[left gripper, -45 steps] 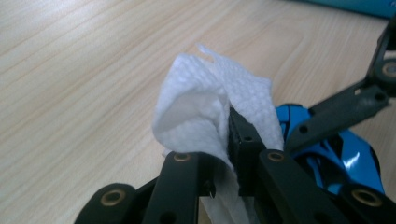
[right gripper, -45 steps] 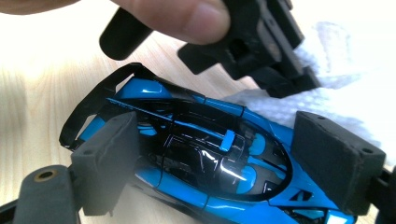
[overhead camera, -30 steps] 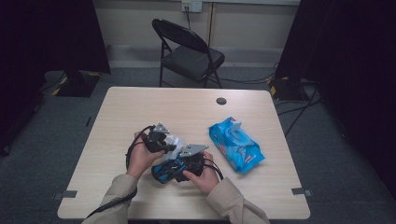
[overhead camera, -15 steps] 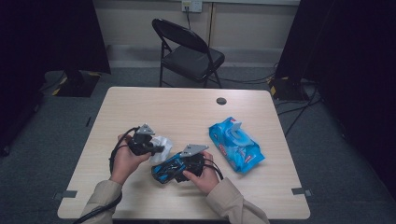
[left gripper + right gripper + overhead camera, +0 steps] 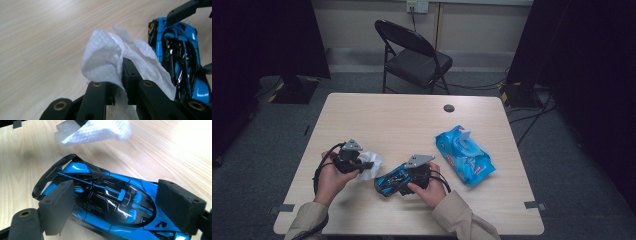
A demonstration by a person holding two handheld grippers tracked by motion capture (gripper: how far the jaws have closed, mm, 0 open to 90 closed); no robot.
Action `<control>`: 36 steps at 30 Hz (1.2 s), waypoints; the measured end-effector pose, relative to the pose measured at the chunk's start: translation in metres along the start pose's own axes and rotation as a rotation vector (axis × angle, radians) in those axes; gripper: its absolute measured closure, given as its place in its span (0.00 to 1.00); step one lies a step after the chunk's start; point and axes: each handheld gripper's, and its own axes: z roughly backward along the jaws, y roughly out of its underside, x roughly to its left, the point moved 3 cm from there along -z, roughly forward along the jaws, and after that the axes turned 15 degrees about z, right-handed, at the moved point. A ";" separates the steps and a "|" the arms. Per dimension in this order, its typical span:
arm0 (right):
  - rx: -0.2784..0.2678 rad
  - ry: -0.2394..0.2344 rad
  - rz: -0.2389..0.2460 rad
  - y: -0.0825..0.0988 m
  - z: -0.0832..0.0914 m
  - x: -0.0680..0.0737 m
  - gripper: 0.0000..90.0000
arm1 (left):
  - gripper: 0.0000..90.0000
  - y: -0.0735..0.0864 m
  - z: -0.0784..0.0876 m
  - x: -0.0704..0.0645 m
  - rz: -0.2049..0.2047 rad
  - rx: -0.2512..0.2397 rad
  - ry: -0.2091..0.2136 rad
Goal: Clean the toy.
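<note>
On the desk, the left claw stays clamped on a crumpled white wipe, which bulges out above and around its jaws. Since the earlier frames that hand has drawn away toward 9 o'clock, so the wipe, which was up against the toy before, now sits just beside the blue and black toy race car (a narrow strip of wood shows between them). The right claw has not shifted; its jaws press the car's two sides and hold it near the desk's 6 o'clock edge. A blue wet-wipe pack lies at 3 o'clock of the car, untouched.
</note>
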 end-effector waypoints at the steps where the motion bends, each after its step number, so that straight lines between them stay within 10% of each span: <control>1: 0.000 0.000 0.000 0.000 0.000 0.000 0.17 | 0.91 0.002 0.000 0.001 0.001 0.004 -0.003; 12: 0.001 0.001 0.001 0.000 0.000 0.001 0.17 | 0.91 0.019 -0.022 -0.004 -0.003 0.059 0.012; 36: 0.002 0.000 0.002 -0.001 -0.001 0.001 0.17 | 0.92 0.000 -0.047 -0.029 -0.027 0.074 0.049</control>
